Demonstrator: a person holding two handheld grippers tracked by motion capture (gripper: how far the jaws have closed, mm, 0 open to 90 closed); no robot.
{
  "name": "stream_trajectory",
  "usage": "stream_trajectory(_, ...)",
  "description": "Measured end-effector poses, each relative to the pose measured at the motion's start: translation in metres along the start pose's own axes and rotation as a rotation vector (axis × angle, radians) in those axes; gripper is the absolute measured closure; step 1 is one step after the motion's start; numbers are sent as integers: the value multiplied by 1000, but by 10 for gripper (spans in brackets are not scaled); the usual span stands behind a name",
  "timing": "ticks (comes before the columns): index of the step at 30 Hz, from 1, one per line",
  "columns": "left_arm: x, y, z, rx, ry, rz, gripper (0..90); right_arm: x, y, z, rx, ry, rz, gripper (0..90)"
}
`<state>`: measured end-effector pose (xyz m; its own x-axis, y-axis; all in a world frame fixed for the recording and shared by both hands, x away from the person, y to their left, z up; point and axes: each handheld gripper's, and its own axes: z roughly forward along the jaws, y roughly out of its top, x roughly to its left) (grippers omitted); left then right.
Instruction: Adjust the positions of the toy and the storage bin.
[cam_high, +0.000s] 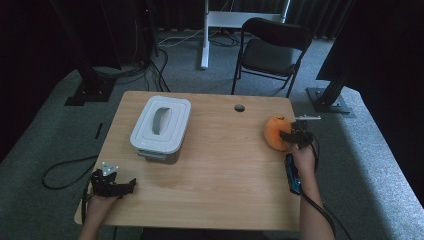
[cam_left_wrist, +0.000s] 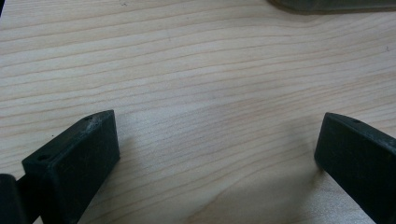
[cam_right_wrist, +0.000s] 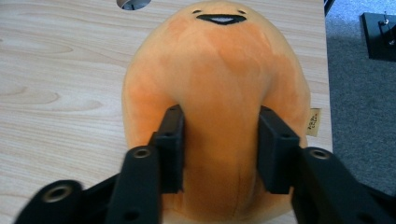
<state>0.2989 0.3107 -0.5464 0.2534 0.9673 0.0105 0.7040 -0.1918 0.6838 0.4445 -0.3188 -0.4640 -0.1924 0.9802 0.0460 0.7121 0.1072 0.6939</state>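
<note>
The plush (cam_high: 274, 132) lies at the table's (cam_high: 220, 165) right edge, just short of the far corner. The right gripper (cam_right_wrist: 219, 149) has its jaws sunk into the plush's sides, pinching a fold of it. A small tag (cam_right_wrist: 313, 122) hangs off the plush toward the edge; its print is too small to read. The left gripper (cam_high: 111, 183) rests near the left front corner, jaws spread over bare wood. The box (cam_high: 161, 126) stands far left, with open tabletop between it and the plush.

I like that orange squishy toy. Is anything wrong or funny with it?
The orange plush toy lies near the table's right edge, squeezed by the right claw: its sides dent in where the fingers dig in. No tear or spill shows. The grey lidded box sits closed.
</note>
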Motion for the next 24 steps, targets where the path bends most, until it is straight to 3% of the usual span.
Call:
stream_trajectory(4,0,0,0,0,1,-2,3,-2,-1,-5,-15,25,23,379)
stream_trajectory(8,-1,1,1,-1,-4,2,3,1,0,-16,-55,56,13,211)
stream_trajectory(9,0,2,1,-2,-9,2,2,3,1,-18,-56,68,-9,157)
stream_trajectory(11,0,2,1,-11,-32,-5,2,11,2,-22,-55,84,-50,146)
stream_trajectory(12,1,2,1,-12,-34,-9,3,15,3,-23,-58,65,-72,146)
stream_trajectory(16,-3,3,1,2,-41,18,3,34,5,-27,-84,58,-139,134)
stream_trajectory(19,-3,6,1,-2,-87,10,3,51,6,-30,-108,61,-188,132)
stream_trajectory(24,2,11,-2,-44,-82,5,3,80,9,-34,-150,135,-230,130)
